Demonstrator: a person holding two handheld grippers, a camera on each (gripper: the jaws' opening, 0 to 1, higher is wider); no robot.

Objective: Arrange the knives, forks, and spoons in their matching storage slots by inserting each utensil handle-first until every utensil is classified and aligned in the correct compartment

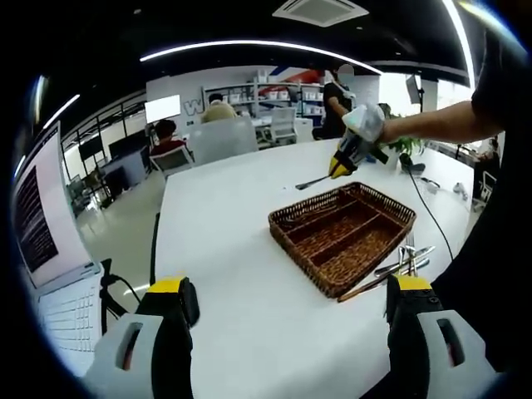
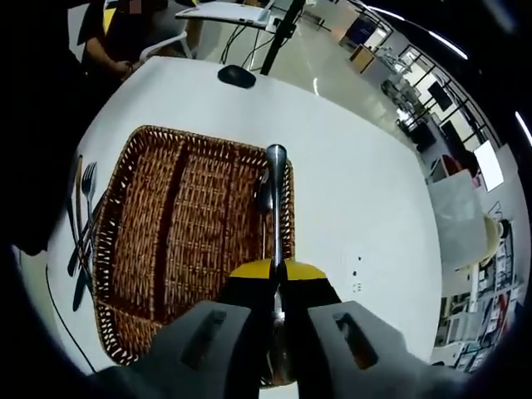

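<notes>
1. In the left gripper view we see the left tongs [image 1: 287, 320] nearest to us, jaws spread wide with nothing between them, hovering above the white desk [image 1: 241, 249] on the near side of the wicker tray.
2. Just past them lies the wicker tray [image 1: 342, 236], a rectangular basket split by long dividers into compartments; we see nothing lying in them.
3. Against the tray's near right corner rests a loose cluster of utensils [image 1: 397, 268] on the desk: forks and dark-handled pieces, overlapping one another.
4. Beyond the tray's far edge, a person's hand carries the right tongs [image 1: 343, 160], which are clamped on a spoon [image 1: 311, 182] held above the desk, just outside the far rim.
5. In the right gripper view we see the right tongs [image 2: 276, 274] pinched tight on the spoon [image 2: 275, 204], whose handle end points forward over the tray's right side.
6. The tray [image 2: 166, 249] lies beneath and left of the spoon; we cannot tell whether the spoon touches the rim.
7. On the tray's left side, the utensils [image 2: 81, 224] lie on the desk [image 2: 357, 199], one fork plain among them.
8. A dark computer mouse [image 2: 236, 76] sits on the desk well beyond the tray.
</notes>
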